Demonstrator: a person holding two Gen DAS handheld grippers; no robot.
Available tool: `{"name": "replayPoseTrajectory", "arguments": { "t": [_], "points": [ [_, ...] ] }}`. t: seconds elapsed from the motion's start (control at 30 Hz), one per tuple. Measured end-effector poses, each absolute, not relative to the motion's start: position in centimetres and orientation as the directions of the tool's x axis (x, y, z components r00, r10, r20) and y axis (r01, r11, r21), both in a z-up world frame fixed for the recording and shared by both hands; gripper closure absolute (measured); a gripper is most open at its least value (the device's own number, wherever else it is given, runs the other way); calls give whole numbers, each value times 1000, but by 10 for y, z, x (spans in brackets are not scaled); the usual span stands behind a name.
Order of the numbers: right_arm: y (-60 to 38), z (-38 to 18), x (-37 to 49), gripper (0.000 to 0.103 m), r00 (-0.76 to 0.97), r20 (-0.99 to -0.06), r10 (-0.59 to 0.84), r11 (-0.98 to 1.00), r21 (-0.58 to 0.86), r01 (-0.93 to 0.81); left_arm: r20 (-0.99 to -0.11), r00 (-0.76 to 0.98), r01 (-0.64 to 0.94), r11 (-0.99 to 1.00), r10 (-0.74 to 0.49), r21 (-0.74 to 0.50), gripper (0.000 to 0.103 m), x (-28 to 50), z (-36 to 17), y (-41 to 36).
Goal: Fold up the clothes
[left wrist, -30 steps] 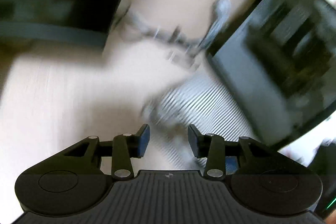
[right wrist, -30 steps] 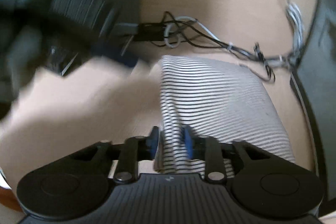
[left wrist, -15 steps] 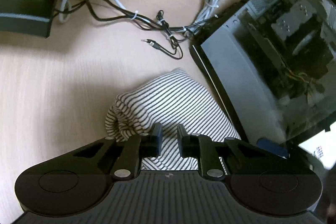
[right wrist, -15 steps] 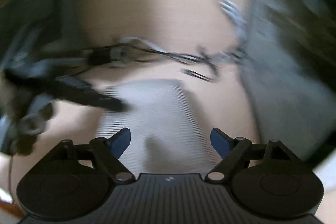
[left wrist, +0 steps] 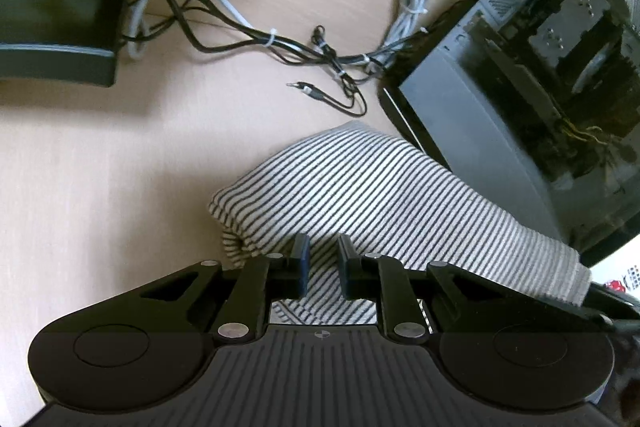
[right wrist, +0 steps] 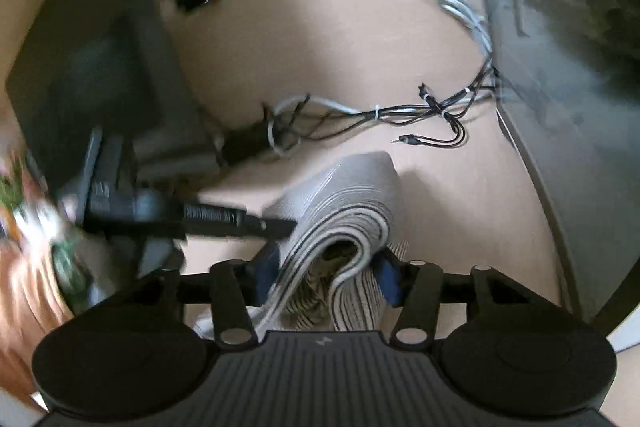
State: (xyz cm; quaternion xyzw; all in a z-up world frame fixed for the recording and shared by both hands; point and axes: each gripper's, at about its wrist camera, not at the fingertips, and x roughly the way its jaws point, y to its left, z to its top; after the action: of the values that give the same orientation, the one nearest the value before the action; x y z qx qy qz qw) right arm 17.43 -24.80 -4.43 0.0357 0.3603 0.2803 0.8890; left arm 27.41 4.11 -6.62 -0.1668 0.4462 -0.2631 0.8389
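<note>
- Striped garment (left wrist: 372,195) lies on the pale wood worktop (left wrist: 100,167), bunched into a thick bundle just beside the glass-sided computer case (left wrist: 520,75); one rounded folded end points toward the cable tangle (left wrist: 320,47)
- Left tongs (left wrist: 323,263): fingers drawn close with only a narrow gap, cloth showing in that gap; looks like a pinch on the near edge of the bundle, though whether the pads actually bite cannot be told for certain
- Right tongs (right wrist: 327,277): set moderately apart, straddling a raised loop of the striped garment (right wrist: 352,227); both blue pads (right wrist: 266,273) appear to touch the fabric's sides, so the loop is probably held up by them
- Right wrist view is motion-blurred at the left; the other tool is visible there reaching in to the cloth's edge
- Judgement: each side takes an opposite edge so the fabric can be carried over as one layer; the arch in the loop suggests a fold under way, not finished
- Risk: the bundle sits near the cable tangle and the case, so a wide sweep could snag a lead
</note>
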Motion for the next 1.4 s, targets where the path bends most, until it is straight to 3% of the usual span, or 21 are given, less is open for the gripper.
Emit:
{"name": "replayPoseTrajectory", "arguments": {
  "t": [0.13, 0.17, 0.3, 0.43, 0.5, 0.6, 0.7, 0.83, 1.4],
  "points": [
    [-239, -83, 173, 32, 553, -765, 331, 909, 103, -403, -654, 459, 308, 798, -601, -518, 85, 270, -66, 38],
    [-241, -86, 171, 22, 554, -769, 318, 916, 99, -389, -655, 462, 311, 801, -598, -512, 85, 269, -66, 37],
    [-248, -60, 162, 0, 645, -700, 305, 926, 61, -372, -655, 468, 314, 805, -593, -504, 85, 268, -65, 34],
    [-249, -25, 154, 0, 770, -553, 318, 931, 32, -362, -651, 470, 313, 802, -597, -509, 85, 268, -66, 35],
    [-236, -20, 166, 0, 761, -533, 369, 916, 68, -396, -646, 470, 312, 798, -601, -516, 85, 268, -67, 36],
    [-201, -44, 189, 0, 695, -633, 340, 906, 24, -422, -639, 470, 305, 791, -610, -531, 85, 269, -69, 37],
    [-164, -99, 208, 0, 602, -775, 193, 894, -114, -433, -632, 467, 305, 784, -618, -540, 85, 269, -71, 38],
    [-165, -110, 203, 0, 636, -744, 202, 909, -100, -405, -620, 468, 306, 774, -630, -555, 85, 268, -74, 40],
    [-183, -110, 203, 0, 576, -775, 260, 909, -5, -417, -626, 518, 268, 806, -583, -529, 85, 259, -72, 28]
  ]
}}
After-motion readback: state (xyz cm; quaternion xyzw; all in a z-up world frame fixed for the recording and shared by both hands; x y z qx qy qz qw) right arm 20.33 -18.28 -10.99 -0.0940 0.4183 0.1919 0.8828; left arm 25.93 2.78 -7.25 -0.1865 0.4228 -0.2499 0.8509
